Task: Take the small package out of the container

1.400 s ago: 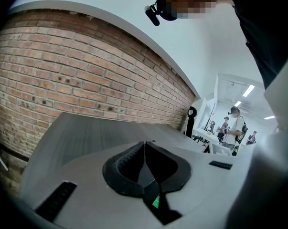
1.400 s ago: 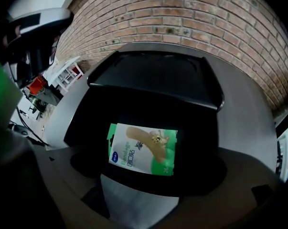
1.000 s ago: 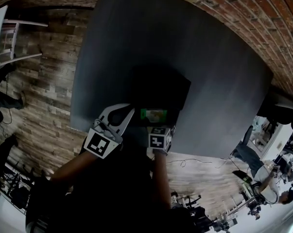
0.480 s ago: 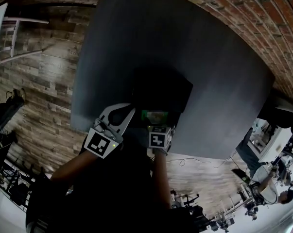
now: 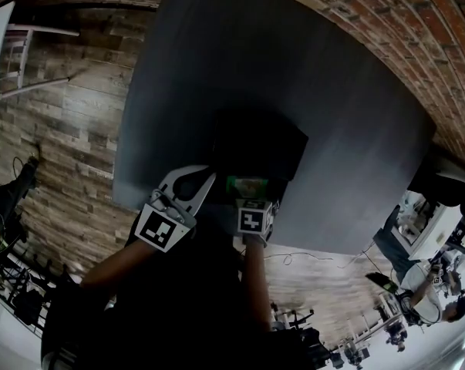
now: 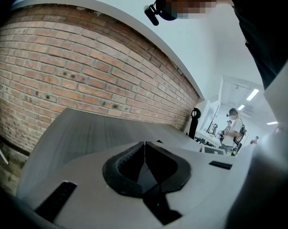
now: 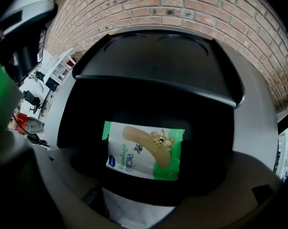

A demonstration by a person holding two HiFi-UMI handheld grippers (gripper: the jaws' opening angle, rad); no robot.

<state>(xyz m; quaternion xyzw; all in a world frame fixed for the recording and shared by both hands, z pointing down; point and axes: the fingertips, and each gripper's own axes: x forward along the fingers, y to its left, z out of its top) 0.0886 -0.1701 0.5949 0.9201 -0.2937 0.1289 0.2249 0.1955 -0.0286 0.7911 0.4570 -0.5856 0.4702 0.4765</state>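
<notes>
Barely any change over last second: right claw (image 5: pixel 248 199) stays clamped on small package (image 7: pixel 144 150), package still at near rim of black container (image 5: pixel 255 141) on desk (image 5: pixel 217 52). Left claw (image 6: pixel 144 163) pinched together, empty. Judgement: grasp set, withdrawal unfinished.

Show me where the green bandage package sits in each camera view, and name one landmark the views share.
Head view: bandage package low centre, just beyond the right gripper, at the black container, near edge.
Left gripper view: not in it.
Right gripper view: centre, between the jaws, container behind.
Shared landmark: the brick wall, in all three.
</notes>
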